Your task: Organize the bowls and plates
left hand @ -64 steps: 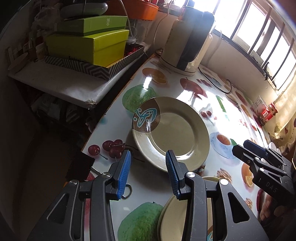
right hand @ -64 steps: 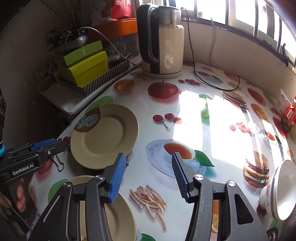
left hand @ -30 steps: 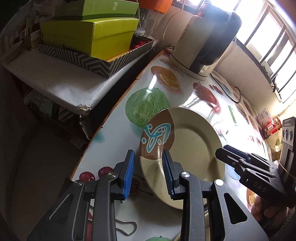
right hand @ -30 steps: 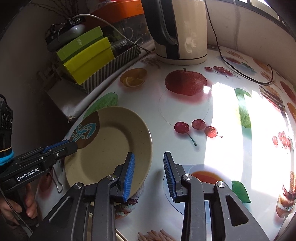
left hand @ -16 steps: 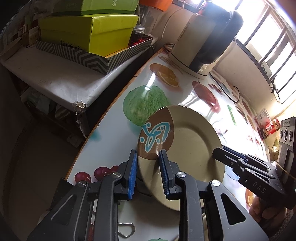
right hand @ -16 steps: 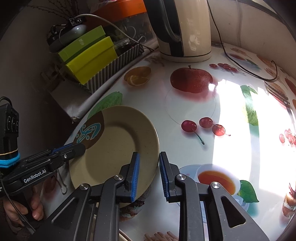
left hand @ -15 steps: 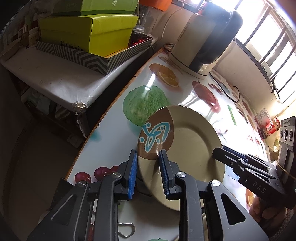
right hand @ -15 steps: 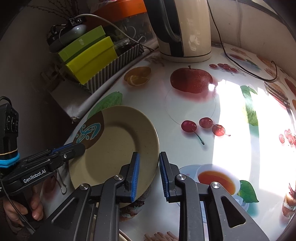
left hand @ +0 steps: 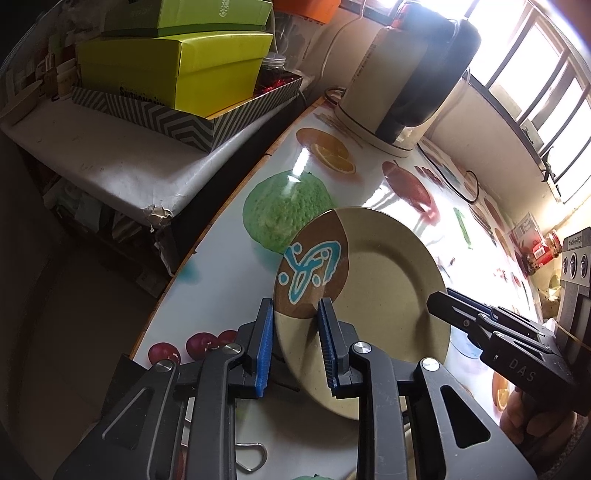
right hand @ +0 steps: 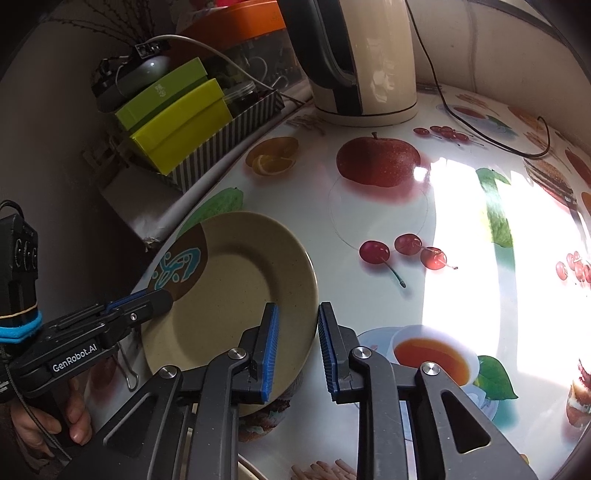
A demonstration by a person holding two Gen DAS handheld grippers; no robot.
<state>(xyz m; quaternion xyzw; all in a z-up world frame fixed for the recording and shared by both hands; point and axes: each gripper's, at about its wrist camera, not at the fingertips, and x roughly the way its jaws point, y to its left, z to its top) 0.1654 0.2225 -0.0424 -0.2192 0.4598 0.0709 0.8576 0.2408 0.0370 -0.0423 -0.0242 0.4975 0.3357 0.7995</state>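
Left gripper [left hand: 295,343] clamped on left rim of round beige ceramic plate with brown-and-blue patch [left hand: 373,295], at tabletop's left edge. Plate tilted, left side raised off glossy fruit-print tabletop [right hand: 369,206]. Right gripper [right hand: 295,349] straddles plate's right rim; blue pads [right hand: 271,347] either side, small gaps visible, contact unclear. Cream electric kettle [right hand: 358,55] at far edge.

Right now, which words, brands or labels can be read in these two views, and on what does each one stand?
"GenRobot.AI": on the body of the left gripper, seen in the right wrist view.
"DAS": on the body of the right gripper, seen in the left wrist view.
Chinese characters on the upper green box: too small to read.
Print on the striped tray: blurred, unreadable.
Red packets by the window: too small to read.
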